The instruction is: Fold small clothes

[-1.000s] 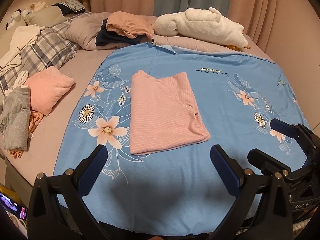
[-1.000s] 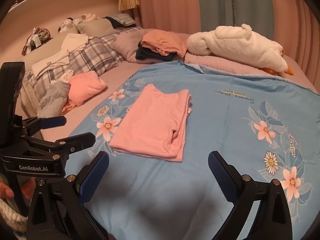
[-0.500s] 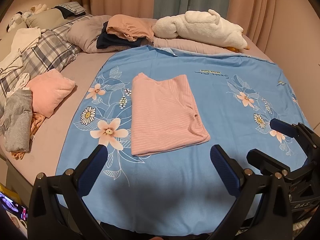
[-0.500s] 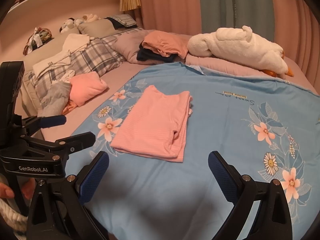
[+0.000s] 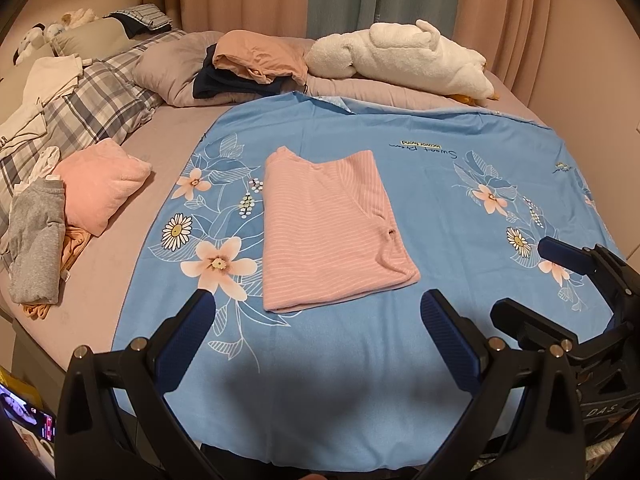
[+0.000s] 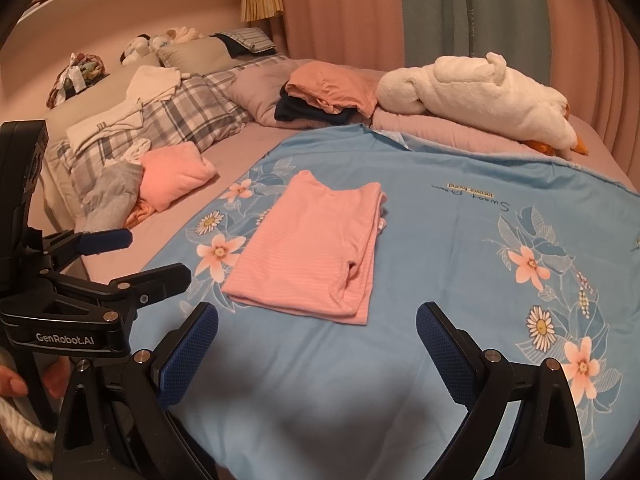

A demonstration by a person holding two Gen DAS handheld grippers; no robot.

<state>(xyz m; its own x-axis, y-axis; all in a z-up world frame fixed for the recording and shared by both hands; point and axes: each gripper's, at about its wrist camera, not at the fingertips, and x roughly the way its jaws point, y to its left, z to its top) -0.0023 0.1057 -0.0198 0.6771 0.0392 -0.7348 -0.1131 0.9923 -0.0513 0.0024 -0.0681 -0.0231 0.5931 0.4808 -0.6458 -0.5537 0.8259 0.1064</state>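
Left gripper (image 5: 316, 332) gapes wide, empty; right gripper (image 6: 318, 340) likewise; folded pink shirt (image 5: 328, 228) beyond.

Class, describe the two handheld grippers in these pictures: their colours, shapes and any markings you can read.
Both the left gripper and right gripper have black angular frames with silver bolts and two fingers faced with blue textured pads. The left gripper's body reads "GenRobot.AI" in white in the right wrist view.

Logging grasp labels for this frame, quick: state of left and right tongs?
Left tongs: open, holding nothing, short of the pink striped shirt.
Right tongs: open, holding nothing, over the blue floral sheet.
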